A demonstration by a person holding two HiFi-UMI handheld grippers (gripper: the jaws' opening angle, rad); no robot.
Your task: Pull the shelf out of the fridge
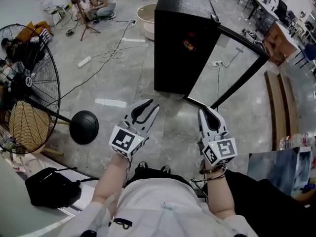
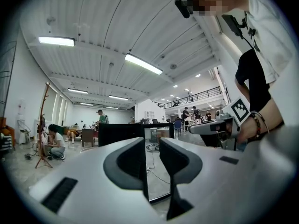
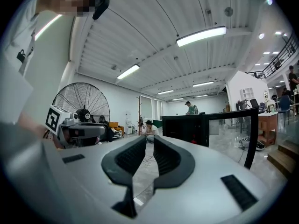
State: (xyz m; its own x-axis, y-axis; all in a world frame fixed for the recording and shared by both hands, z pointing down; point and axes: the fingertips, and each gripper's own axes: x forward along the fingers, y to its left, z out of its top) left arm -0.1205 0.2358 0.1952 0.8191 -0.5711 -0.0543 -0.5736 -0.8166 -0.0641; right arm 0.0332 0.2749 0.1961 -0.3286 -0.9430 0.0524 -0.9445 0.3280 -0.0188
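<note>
Your left gripper [image 1: 149,105] has its jaws apart, empty; your right gripper [image 1: 207,113] is barely parted, empty too. Both hang short of the open black fridge [image 1: 175,48].

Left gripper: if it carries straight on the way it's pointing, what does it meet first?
Likely the open glass door of the fridge, by its hinge side; it sits right between the left gripper's parted jaws, only bare floor before it.

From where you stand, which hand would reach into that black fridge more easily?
Probably the left. The left gripper points at the open front of the fridge, fingers apart. The right gripper faces the lower corner of the swung-open glass door, which may block it.
</note>
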